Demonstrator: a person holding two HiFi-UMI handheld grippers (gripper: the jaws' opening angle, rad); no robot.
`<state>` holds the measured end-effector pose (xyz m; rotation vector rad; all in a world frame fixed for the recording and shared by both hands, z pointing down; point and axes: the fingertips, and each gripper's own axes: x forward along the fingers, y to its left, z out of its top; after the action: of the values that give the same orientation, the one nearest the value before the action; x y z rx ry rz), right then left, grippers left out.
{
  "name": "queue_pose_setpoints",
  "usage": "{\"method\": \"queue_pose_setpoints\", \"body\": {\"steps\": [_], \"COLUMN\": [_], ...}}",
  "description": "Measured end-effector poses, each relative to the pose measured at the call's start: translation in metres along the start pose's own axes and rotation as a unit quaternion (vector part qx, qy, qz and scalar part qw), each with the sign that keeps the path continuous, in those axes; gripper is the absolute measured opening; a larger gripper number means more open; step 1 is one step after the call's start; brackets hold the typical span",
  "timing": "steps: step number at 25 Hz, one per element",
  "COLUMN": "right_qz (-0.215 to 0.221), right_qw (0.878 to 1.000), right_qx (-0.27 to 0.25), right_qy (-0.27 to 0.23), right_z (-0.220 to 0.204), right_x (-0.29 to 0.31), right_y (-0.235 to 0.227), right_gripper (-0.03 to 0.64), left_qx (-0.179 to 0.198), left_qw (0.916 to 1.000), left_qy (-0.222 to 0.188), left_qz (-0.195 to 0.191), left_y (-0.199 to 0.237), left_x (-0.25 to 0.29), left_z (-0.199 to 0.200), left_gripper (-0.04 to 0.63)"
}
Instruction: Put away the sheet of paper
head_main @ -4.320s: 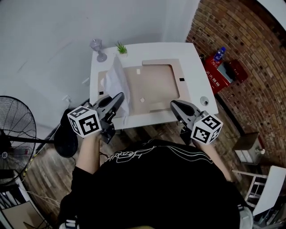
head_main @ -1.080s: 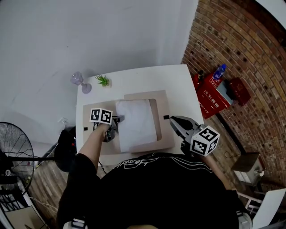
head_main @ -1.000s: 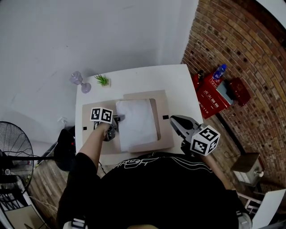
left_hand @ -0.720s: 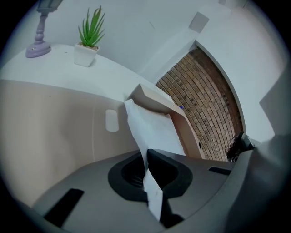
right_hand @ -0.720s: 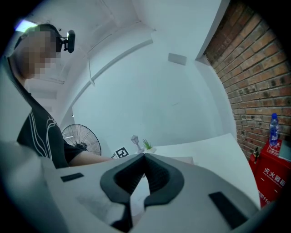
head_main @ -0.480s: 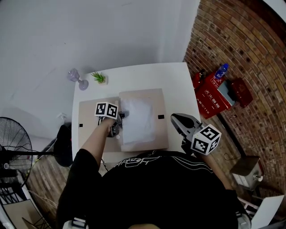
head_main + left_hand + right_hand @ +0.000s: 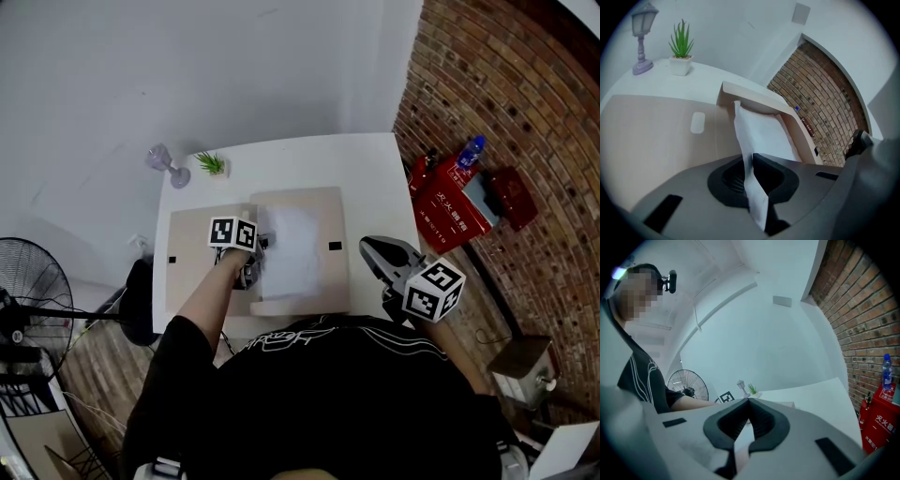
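My left tongs [image 7: 254,273] [image 7: 751,158] are clamped on the near edge of the sheet of paper [image 7: 296,249] [image 7: 765,137]. The sheet runs from the jaws onto the right half of an open tan folder [image 7: 200,255] [image 7: 647,136]. The folder lies along the front edge of the white counter [image 7: 309,161]. My right tongs [image 7: 367,247] [image 7: 747,401] hang off the counter's front right corner, jaws together with nothing between them. A small potted plant [image 7: 211,164] [image 7: 680,49] and a miniature lamp post [image 7: 161,161] [image 7: 641,37] stand at the back left corner.
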<state>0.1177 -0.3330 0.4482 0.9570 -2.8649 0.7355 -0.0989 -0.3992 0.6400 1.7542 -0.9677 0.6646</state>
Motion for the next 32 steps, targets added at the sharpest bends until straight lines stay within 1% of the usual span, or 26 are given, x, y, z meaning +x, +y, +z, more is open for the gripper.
{"method": "queue_pose_setpoints", "body": {"steps": [2, 4, 5, 8, 11, 14, 17, 20, 24, 27, 30, 32], "right_qz": [0.004, 0.008, 0.010, 0.016, 0.017, 0.012, 0.001, -0.009, -0.023, -0.030, -0.038, -0.036], "right_qw": [1.000, 1.000, 1.000, 1.000, 1.000, 1.000, 1.000, 1.000, 1.000, 0.999, 0.999, 0.999], "right_qx": [0.000, -0.001, -0.001, -0.002, -0.001, 0.000, 0.001, 0.003, 0.007, 0.010, 0.015, 0.018], "right_qy": [0.000, 0.000, 0.001, 0.003, 0.005, 0.002, -0.001, -0.001, -0.009, -0.013, -0.011, -0.015], "right_z": [0.000, 0.000, 0.000, -0.002, -0.002, -0.001, -0.001, -0.003, 0.002, 0.003, 0.001, 0.000], "right_x": [0.001, 0.004, 0.005, 0.008, 0.010, 0.012, 0.014, 0.016, 0.018, 0.022, 0.024, 0.024], "right_y": [0.000, 0.001, 0.002, 0.006, 0.008, 0.009, 0.010, 0.016, 0.028, 0.040, 0.049, 0.056], "right_gripper": [0.000, 0.000, 0.000, 0.000, 0.000, 0.000, 0.000, 0.000, 0.000, 0.000, 0.000, 0.000], "left_qx": [0.015, 0.018, 0.016, 0.016, 0.040, 0.065, 0.067, 0.070, 0.063, 0.060, 0.057, 0.055], "left_qw": [0.9996, 0.9992, 0.9991, 0.9987, 0.9964, 0.9923, 0.9919, 0.9926, 0.9954, 0.9956, 0.9950, 0.9929], "left_qy": [-0.007, -0.015, -0.019, -0.032, -0.040, -0.043, -0.044, -0.038, -0.046, -0.063, -0.082, -0.097], "left_qz": [0.022, 0.033, 0.035, 0.036, 0.064, 0.096, 0.099, 0.092, 0.055, 0.036, -0.007, -0.042], "left_y": [0.002, 0.003, 0.003, 0.000, 0.000, 0.005, 0.008, 0.009, -0.002, -0.008, -0.019, -0.027], "left_x": [-0.002, -0.003, -0.004, -0.006, -0.009, -0.015, -0.016, -0.016, -0.021, -0.033, -0.047, -0.059], "left_z": [0.000, -0.001, -0.001, 0.001, 0.003, 0.003, 0.002, -0.001, -0.006, -0.009, -0.014, -0.014], "left_gripper": [0.037, 0.048, 0.066, 0.149, 0.202, 0.222, 0.236, 0.241, 0.241, 0.238, 0.202, 0.141]}}
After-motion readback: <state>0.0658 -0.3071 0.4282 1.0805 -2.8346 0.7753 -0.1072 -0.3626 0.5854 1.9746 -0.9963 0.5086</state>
